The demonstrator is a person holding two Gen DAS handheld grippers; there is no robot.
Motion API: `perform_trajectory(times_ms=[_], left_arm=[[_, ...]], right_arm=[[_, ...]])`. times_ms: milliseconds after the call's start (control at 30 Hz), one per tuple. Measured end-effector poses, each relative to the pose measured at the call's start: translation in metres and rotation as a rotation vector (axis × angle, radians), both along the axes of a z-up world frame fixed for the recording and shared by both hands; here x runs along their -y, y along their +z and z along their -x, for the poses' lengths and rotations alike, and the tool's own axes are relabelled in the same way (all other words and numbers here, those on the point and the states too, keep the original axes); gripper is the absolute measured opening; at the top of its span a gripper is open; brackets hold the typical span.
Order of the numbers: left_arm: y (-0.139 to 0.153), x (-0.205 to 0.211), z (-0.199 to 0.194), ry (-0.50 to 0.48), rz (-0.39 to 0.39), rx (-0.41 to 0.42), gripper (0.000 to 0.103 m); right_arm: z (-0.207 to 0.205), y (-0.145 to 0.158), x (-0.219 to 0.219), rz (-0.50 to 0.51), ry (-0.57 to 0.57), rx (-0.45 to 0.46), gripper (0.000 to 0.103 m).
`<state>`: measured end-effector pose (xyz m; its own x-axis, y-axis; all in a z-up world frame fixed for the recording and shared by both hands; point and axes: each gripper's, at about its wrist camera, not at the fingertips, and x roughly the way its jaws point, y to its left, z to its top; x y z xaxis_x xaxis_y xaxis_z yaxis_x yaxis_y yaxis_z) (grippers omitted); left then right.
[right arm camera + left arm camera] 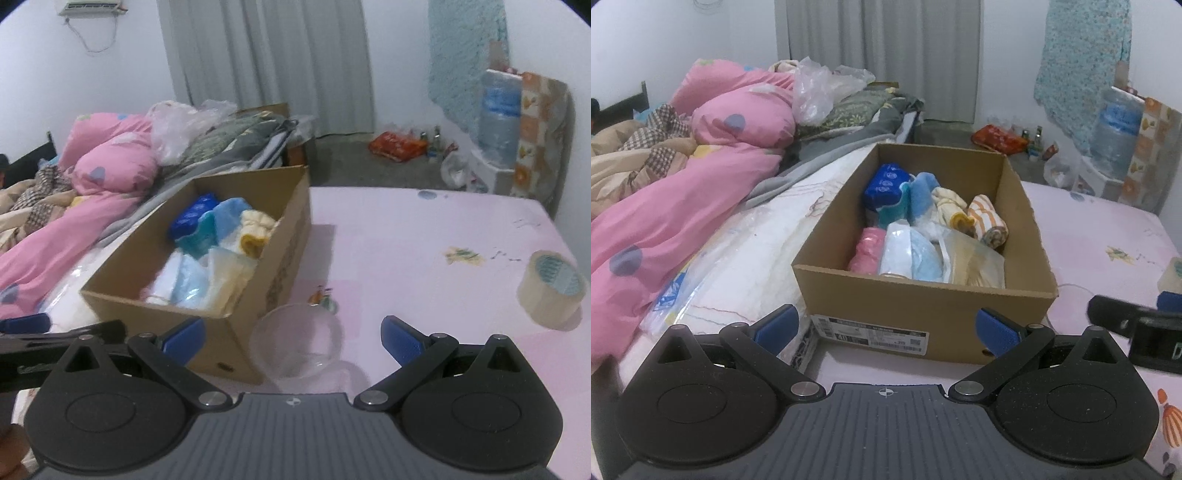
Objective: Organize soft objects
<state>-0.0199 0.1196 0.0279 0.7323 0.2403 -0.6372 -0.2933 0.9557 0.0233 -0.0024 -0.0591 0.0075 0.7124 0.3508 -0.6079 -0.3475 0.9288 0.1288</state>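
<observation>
In the left wrist view, the left gripper (884,326) hovers with its blue fingers (775,325) spread wide and nothing between them, just in front of the near end of the box (923,306). The box stands on the pink sheet (1108,229) and holds soft items: a blue pack (884,184), a blue towel (923,192), a yellow roll (951,210), a striped roll (988,219), a pink bundle (866,249) and clear bags (923,254). A pink duvet (683,184) lies heaped to the left.

In the right wrist view, the right gripper (293,338) is likewise released, its fingers apart around empty air above a clear bowl (295,343) that sits just beside the box's corner. The box (284,254) stands left of centre, filled. A tape roll (552,288) rests on the sheet well to the right.
</observation>
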Motion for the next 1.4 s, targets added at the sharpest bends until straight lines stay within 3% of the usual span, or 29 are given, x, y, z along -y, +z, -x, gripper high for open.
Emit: perform_trajectory(times_ms=[1400], left_arm=[[-0.004, -0.008, -0.002, -0.007, 0.008, -0.013, 0.103]], right_arm=[[-0.001, -0.007, -0.014, 0.051, -0.023, -0.023, 0.074]])
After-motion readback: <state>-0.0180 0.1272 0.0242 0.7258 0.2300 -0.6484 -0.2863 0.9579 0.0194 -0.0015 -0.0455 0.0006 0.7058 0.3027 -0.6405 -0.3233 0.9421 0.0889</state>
